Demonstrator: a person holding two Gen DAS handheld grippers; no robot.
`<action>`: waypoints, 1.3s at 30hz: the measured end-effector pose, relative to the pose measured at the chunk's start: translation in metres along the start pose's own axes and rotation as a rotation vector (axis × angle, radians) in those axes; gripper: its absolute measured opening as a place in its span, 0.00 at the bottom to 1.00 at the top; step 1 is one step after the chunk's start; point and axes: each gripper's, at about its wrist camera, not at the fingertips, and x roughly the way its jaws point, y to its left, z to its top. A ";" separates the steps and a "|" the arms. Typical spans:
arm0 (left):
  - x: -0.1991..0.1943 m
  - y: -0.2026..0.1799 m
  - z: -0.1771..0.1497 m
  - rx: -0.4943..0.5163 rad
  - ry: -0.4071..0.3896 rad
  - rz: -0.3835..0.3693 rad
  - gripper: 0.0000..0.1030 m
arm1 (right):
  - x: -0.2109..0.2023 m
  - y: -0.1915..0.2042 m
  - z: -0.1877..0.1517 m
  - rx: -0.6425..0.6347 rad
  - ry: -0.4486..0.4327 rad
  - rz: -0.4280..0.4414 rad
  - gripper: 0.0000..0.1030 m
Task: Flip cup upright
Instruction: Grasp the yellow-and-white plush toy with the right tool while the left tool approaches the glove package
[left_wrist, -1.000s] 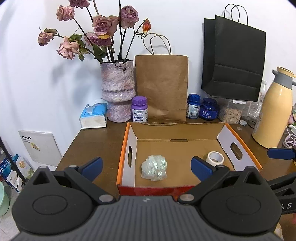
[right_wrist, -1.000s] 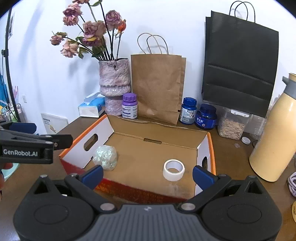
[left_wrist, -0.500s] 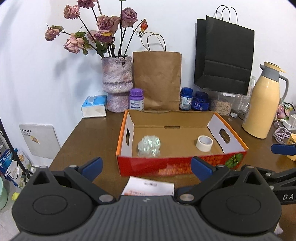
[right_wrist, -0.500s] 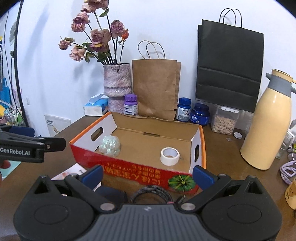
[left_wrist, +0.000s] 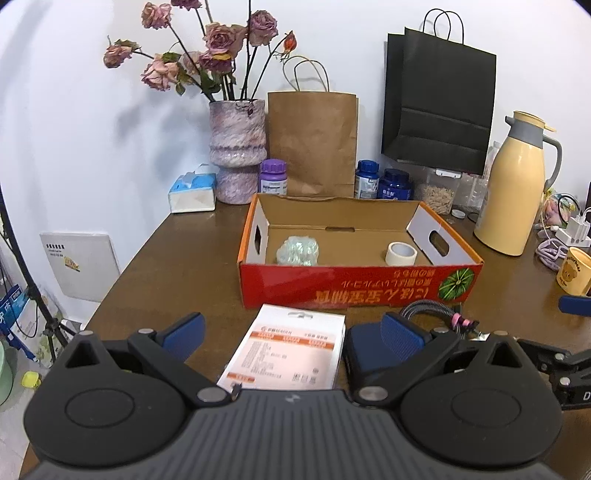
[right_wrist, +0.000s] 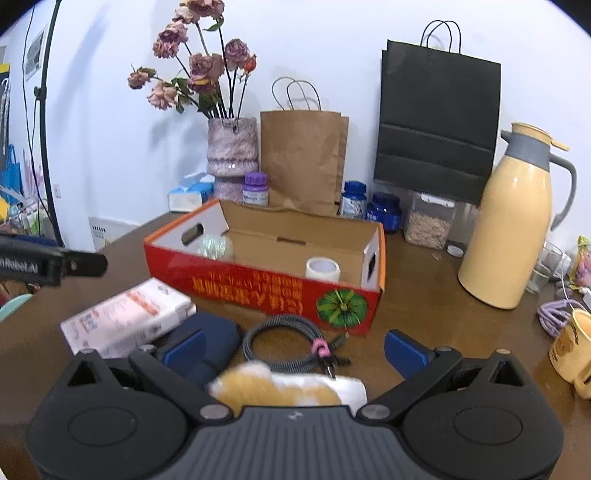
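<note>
Mug (right_wrist: 570, 350) lies tipped at four o'clock on the worktop (right_wrist: 424, 317); swing the empty, spread right claw (right_wrist: 295, 349) squarely over its rim. Left claw (left_wrist: 291, 334) is likewise open.

A red cardboard box (left_wrist: 354, 288) sits mid-frame on the brown surface (left_wrist: 177, 266), holding a tape roll (left_wrist: 401, 253) and a crinkled plastic wad (left_wrist: 297, 251). Below it lie a white packet (left_wrist: 288, 350) and a coiled cable (right_wrist: 284, 339). A vase of dried roses (left_wrist: 237, 147), paper bags and a cream thermos (left_wrist: 513, 184) stand behind.
</note>
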 end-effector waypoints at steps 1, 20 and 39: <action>-0.001 0.001 -0.003 -0.002 -0.001 0.001 1.00 | -0.001 -0.001 -0.004 -0.002 0.005 -0.003 1.00; -0.009 0.011 -0.042 0.017 0.006 -0.015 1.00 | 0.008 -0.021 -0.070 0.056 0.091 0.030 1.00; 0.007 0.024 -0.044 -0.017 0.043 -0.011 1.00 | 0.032 -0.044 -0.075 0.204 0.062 0.180 0.51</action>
